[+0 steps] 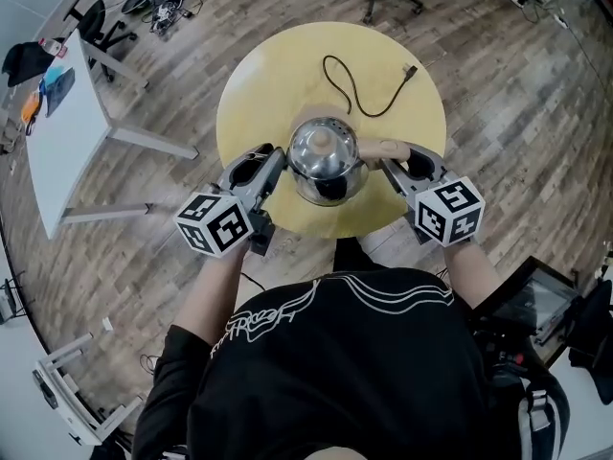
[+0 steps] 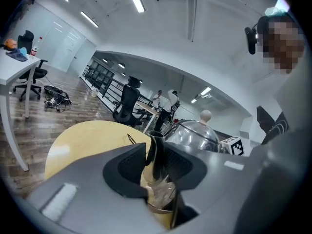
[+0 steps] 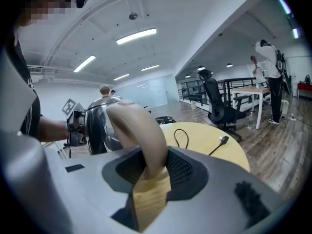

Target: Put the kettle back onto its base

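**At the table's near edge, a kettle pinched from both sides**

Over the near rim of the round yellow table (image 1: 278, 65) was the steel kettle (image 1: 328, 156), between both tools. Behind it a loose black cord (image 1: 356, 89) curled across the tabletop, plug (image 3: 224, 140) lying apart. The left gripper (image 2: 156, 157) view showed jaws pressed on the spout (image 2: 157, 147). The right gripper (image 3: 148, 162) view showed jaws clamped on the beige handle (image 3: 139, 126), a grip the head view left unclear.
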A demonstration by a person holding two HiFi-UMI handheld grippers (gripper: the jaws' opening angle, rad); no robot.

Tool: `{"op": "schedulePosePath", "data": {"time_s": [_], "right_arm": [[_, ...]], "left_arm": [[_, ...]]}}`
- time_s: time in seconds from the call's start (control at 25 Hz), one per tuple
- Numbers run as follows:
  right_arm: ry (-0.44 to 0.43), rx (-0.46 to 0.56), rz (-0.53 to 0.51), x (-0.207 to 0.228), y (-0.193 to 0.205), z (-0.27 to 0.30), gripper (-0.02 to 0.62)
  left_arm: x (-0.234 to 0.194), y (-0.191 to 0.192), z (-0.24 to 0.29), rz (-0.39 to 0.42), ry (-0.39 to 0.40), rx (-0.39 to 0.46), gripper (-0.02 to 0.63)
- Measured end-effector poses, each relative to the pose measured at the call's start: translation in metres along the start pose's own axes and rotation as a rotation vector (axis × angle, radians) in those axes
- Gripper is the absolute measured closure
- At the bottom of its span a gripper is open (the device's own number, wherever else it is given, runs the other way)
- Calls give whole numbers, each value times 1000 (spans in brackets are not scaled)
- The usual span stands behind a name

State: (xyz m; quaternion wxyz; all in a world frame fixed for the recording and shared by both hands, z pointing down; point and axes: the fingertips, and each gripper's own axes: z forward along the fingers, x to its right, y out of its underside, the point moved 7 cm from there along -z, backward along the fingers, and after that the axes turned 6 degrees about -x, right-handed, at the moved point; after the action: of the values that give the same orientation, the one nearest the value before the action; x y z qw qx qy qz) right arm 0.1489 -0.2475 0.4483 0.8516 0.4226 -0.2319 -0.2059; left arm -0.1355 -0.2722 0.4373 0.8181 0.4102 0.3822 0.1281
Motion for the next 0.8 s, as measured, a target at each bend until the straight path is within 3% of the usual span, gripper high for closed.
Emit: {"op": "schedulePosePath", "data": {"time_s": [0.36,0.8], "right_arm": [[-6,-87,-112,33,-16,45,463],[-28,-165,-135,47,-11,83,463]], "left_arm": [[-33,-17,38,91,-20,-17,506],[-52,-18,52,136,-75,-54,506]]}}
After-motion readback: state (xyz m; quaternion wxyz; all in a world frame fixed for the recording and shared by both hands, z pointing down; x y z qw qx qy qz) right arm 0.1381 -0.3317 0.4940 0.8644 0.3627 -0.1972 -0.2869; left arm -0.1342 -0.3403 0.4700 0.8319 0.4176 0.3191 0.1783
